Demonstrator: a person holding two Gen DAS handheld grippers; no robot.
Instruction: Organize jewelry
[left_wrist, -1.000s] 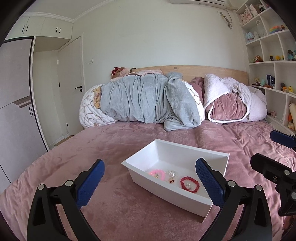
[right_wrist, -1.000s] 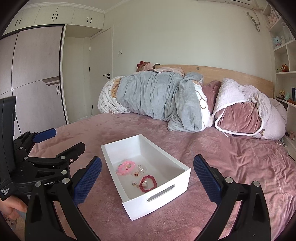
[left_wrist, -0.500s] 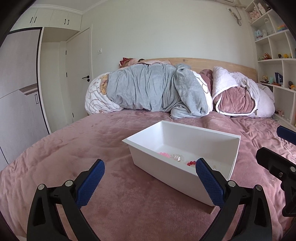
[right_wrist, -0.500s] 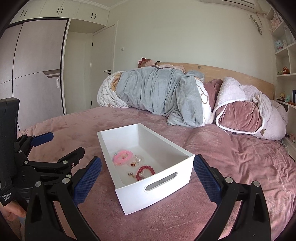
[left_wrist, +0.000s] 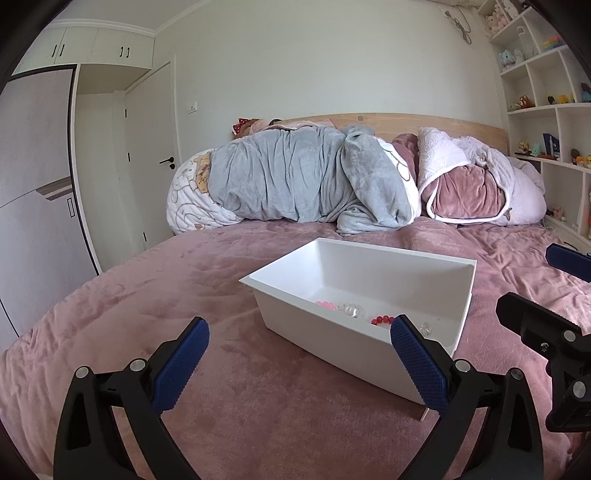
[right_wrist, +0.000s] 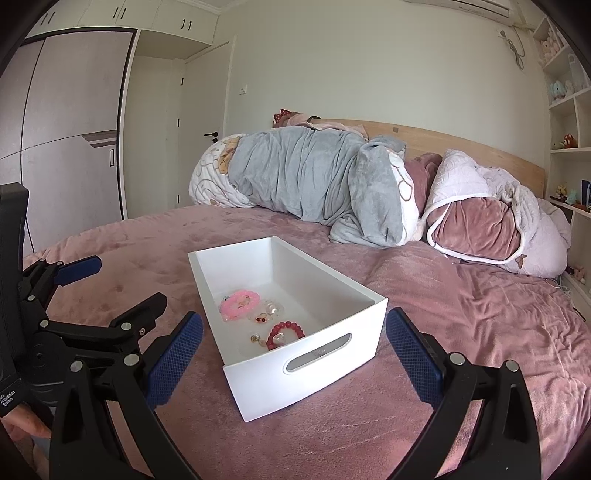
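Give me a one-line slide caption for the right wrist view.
Open right gripper faces a white bin on a pink bedspread, holding a pink bracelet and a red bracelet.

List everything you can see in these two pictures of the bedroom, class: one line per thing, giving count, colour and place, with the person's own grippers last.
Box: one, white, on the bed, handle slot facing the right camera.
Pink bracelet: one, pink beads, inside the box.
Red bracelet: one, red beads, inside the box, nearest the handle end.
Small clear pieces: a few, count unclear, between the bracelets.
Bed cover: one, dusty pink, under the box.
Grey blanket: one, bundled at the headboard.
Pink and white quilt: one, bundled beside the blanket.
Headboard: one, light wood.
Door: one, white, shut.
Wardrobe: one, grey and white, far side.
Shelves: white, holding small toys.
Left gripper: black, blue pads, open, empty.
Right gripper: same, open, empty.
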